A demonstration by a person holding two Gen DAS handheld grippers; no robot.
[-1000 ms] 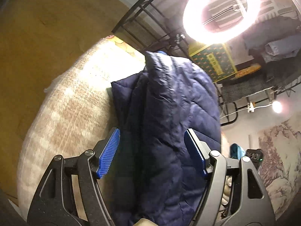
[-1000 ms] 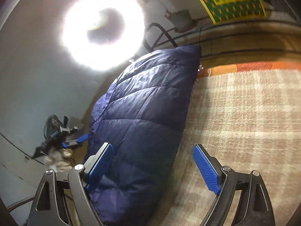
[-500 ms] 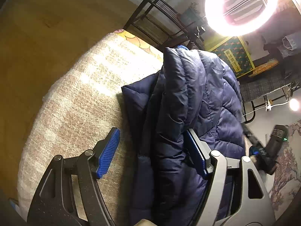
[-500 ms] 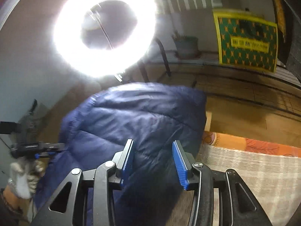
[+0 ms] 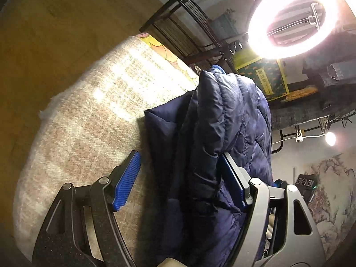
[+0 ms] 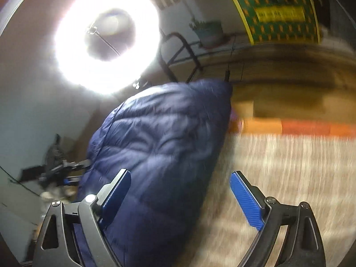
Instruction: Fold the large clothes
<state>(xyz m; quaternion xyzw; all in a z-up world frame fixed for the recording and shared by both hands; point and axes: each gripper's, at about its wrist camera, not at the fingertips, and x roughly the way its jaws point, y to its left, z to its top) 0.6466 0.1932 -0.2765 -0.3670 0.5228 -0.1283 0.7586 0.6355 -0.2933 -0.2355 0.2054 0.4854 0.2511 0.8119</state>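
Here the navy jacket [image 5: 224, 120] lies between the left hand-held gripper [image 5: 182, 178] jaws.

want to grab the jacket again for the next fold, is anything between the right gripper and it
Nothing visible is in the way. The right gripper is open, having just reopened, and the navy puffer jacket already lies partly between its fingers, resting on the plaid blanket. The view is motion-blurred.

Black gripper frames, ribbed blue fingers [image 5: 127, 179]
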